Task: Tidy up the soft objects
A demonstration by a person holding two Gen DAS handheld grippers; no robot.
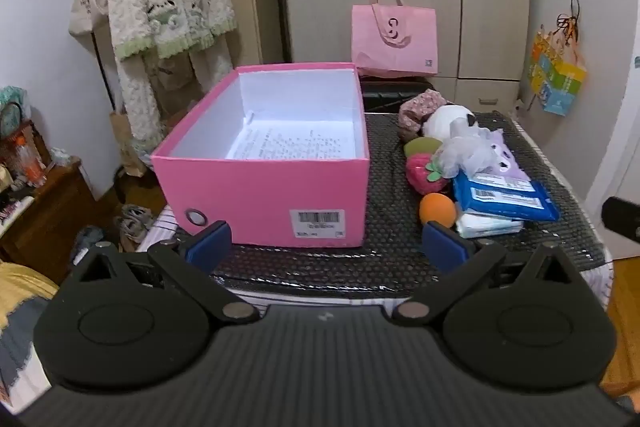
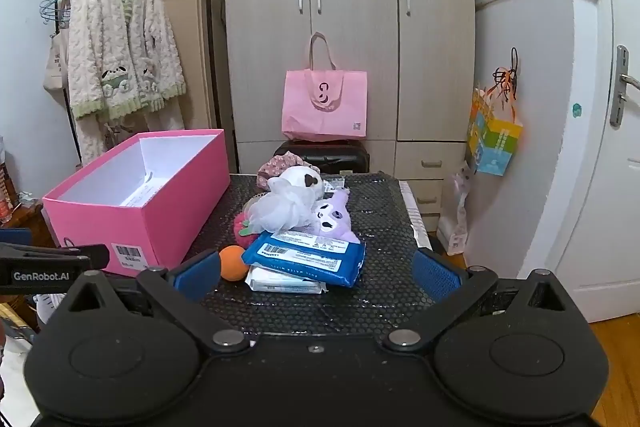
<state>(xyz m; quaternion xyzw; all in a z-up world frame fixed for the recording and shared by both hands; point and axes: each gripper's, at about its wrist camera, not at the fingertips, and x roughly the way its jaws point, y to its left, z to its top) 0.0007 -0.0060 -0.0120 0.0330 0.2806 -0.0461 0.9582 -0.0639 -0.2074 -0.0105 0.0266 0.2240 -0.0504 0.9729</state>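
The left gripper [image 1: 326,247] has its jaws wide apart and holds nothing. Straight ahead of them, a little toward the left jaw, stands the pink box [image 1: 264,171], open on top, with a printed paper on its bottom. Just beyond the right jaw lies the orange ball [image 1: 438,209].

The right gripper [image 2: 316,275] is also spread open and empty. Between its jaws and a little ahead lies the blue wipes pack [image 2: 308,255] on a white pack [image 2: 280,283]. Behind it are piled the purple plush [image 2: 336,219], the white mesh sponge [image 2: 280,211] and the red strawberry toy [image 2: 242,227], all on the black mat [image 2: 376,211].
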